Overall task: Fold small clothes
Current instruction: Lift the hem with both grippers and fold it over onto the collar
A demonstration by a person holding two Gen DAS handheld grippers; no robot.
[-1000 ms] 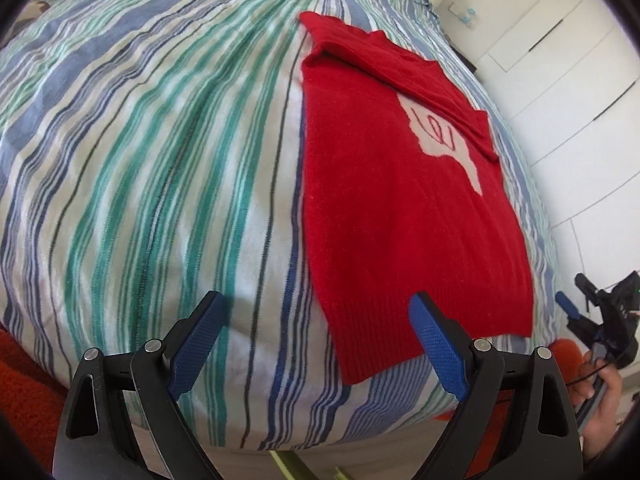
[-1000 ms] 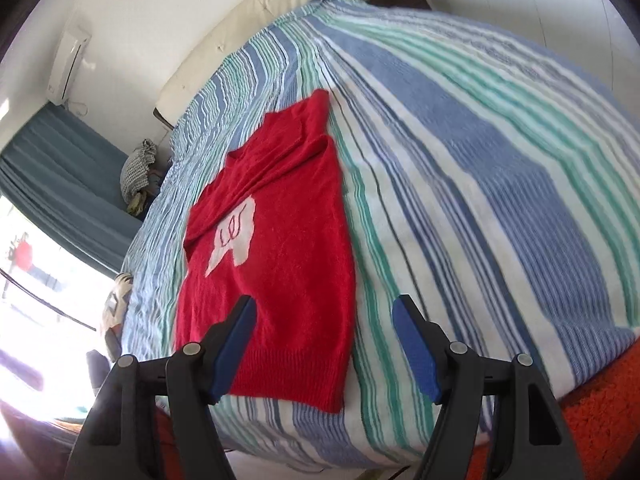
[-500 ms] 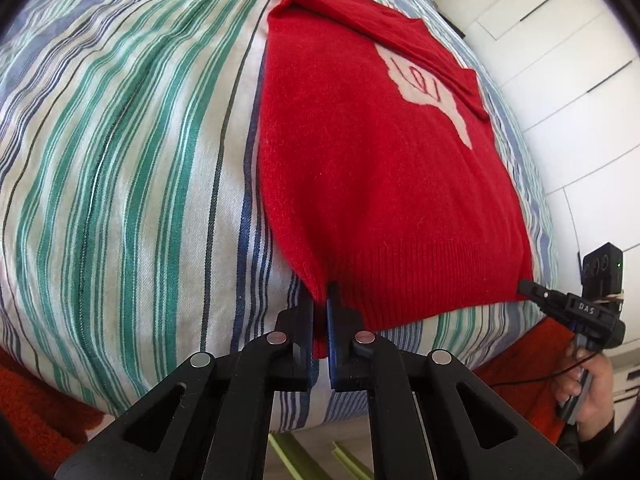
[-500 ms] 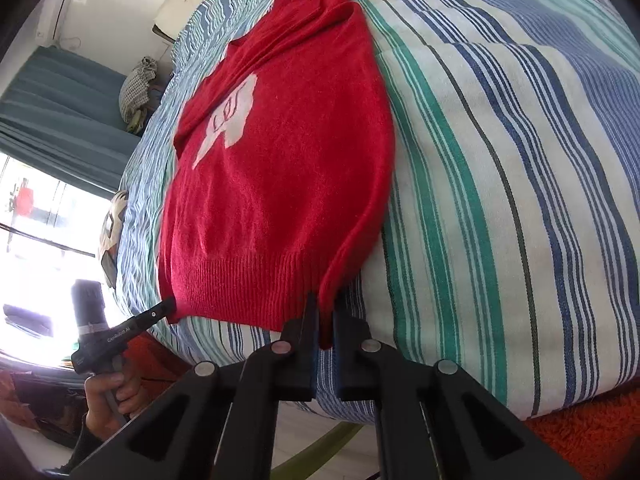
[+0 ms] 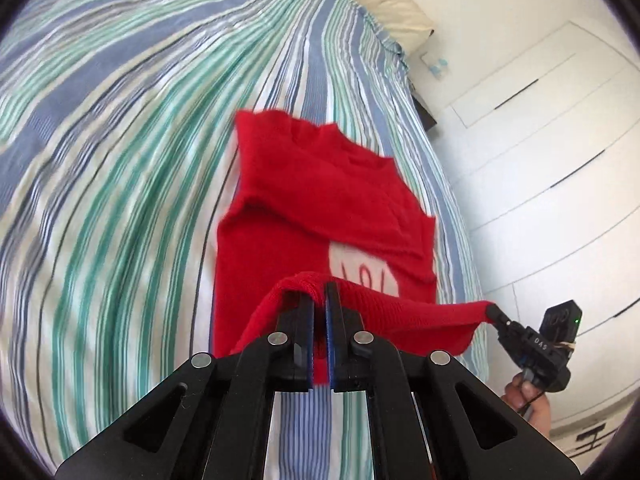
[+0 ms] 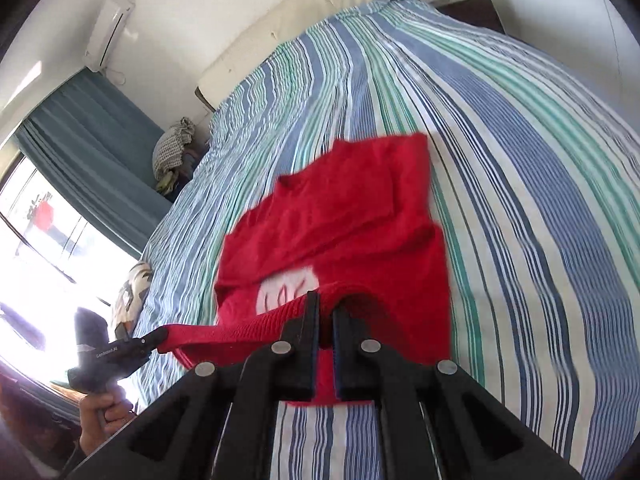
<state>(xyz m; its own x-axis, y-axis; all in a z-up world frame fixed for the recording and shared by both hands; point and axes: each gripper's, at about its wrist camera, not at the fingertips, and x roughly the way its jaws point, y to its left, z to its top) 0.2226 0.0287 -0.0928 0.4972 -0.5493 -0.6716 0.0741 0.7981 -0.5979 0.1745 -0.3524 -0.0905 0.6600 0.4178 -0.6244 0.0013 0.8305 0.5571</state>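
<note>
A small red sweater (image 5: 320,200) with a white patch (image 5: 360,270) lies on the striped bed; it also shows in the right wrist view (image 6: 340,216). My left gripper (image 5: 320,300) is shut on the left corner of its ribbed hem. My right gripper (image 6: 326,312) is shut on the right corner. The hem (image 5: 420,316) is lifted off the bed and stretched taut between the two grippers, above the sweater's lower half. Each gripper shows in the other's view, the right one (image 5: 496,314) and the left one (image 6: 158,338).
The bed (image 5: 120,160) has a blue, green and white striped sheet and a cream headboard (image 6: 288,24). White wardrobe doors (image 5: 540,160) stand on the right. A window with teal curtains (image 6: 80,140) and a bundle of cloth (image 6: 172,152) are on the left.
Both grippers shut on the hem corners, then lifted the hem off the bed and carried it forward over the sweater toward the collar.
</note>
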